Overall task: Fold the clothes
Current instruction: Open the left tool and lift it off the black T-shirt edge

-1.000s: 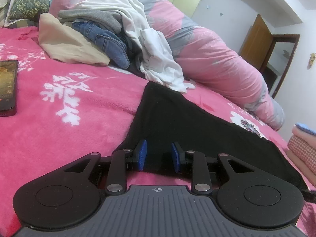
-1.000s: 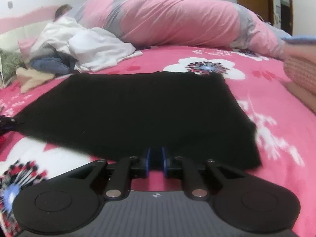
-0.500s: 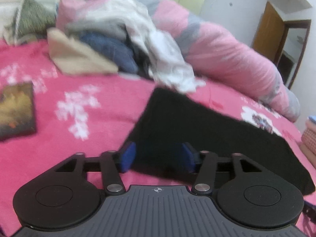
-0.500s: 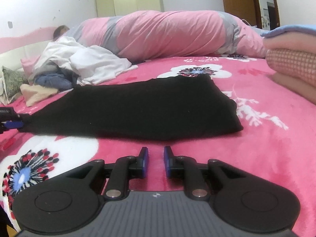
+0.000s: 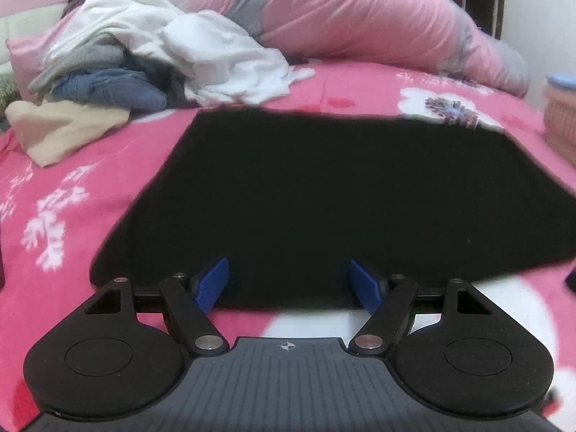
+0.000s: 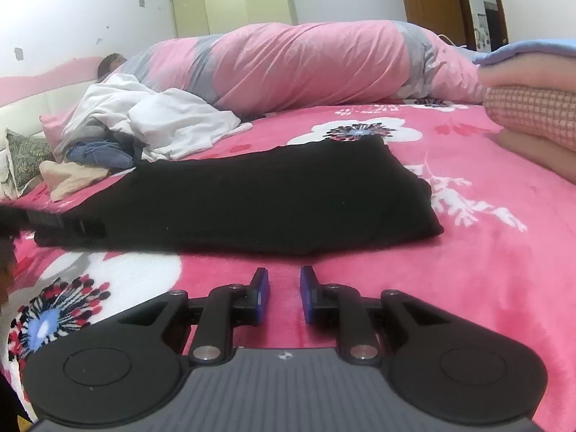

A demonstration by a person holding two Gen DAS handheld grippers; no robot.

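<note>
Both grippers are held low over the bed [image 6: 486,252]. On the left gripper [image 5: 288,284] the blue pads [image 5: 212,284] are spread wide, with nothing gripped between them; they are set over the near edge of the black garment [image 5: 324,198]. On the right gripper [image 6: 284,293] the pads [image 6: 262,295] are parted by a narrow gap and are empty, and they are kept just short of the garment [image 6: 252,201], over bare pink blanket.

The garment is laid flat in the middle of the bed as a broad, plain black rectangle. Its edges are seen as fairly straight, and at its right end a thick, layered fold is shown in the right wrist view. No print or seam can be made out on the dark cloth.

Behind it, a heap of clothes [image 5: 144,61] is piled near a rolled pink duvet [image 6: 324,64]. Folded items [image 6: 532,115] are stacked at the right.
</note>
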